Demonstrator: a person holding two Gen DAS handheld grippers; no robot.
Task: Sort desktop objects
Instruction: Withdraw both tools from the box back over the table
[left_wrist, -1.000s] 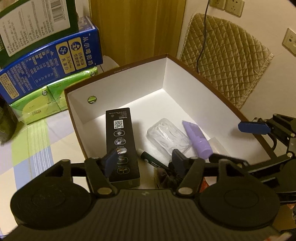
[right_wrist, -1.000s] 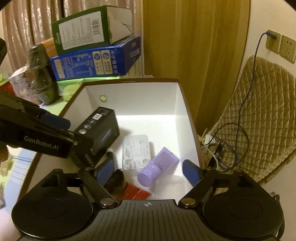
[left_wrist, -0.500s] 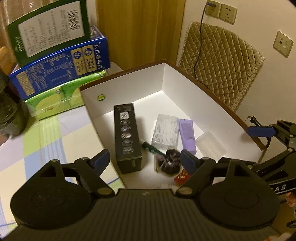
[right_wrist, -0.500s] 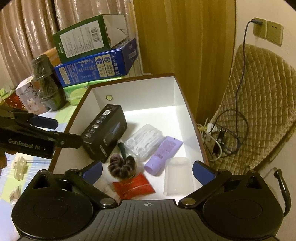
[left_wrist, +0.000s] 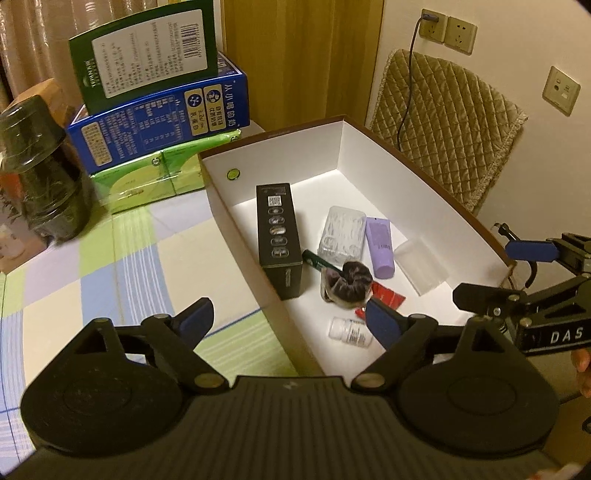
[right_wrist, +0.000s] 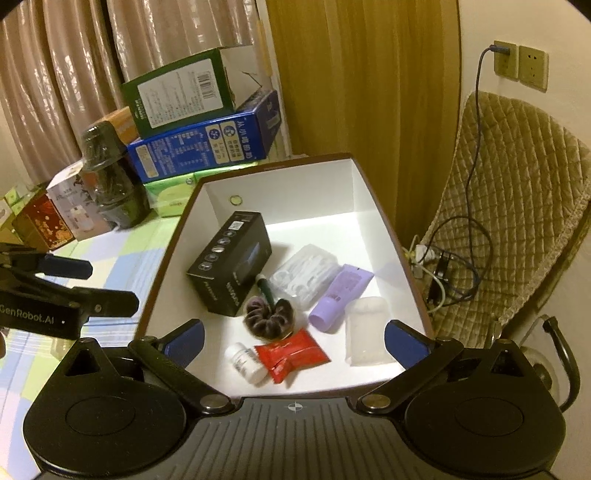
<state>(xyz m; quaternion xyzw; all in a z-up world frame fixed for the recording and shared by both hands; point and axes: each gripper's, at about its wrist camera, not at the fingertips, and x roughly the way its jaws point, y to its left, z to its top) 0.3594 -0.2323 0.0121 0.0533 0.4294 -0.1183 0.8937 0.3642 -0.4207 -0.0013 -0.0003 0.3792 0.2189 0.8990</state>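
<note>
A white-lined brown box holds a black carton, clear floss case, purple tube, dark scrunchie, green pen, red packet, white pill bottle and clear plastic case. My left gripper is open and empty above the box's near left wall. My right gripper is open and empty over the box's near end.
Stacked green, blue and lime cartons stand behind the box on a checked tablecloth. A dark wrapped jar is left. A quilted chair and cables are right.
Both grippers pulled back and up from the box, and the left gripper's fingers spread wider. The near end of the box, with the pill bottle and red packet, has come into view.
</note>
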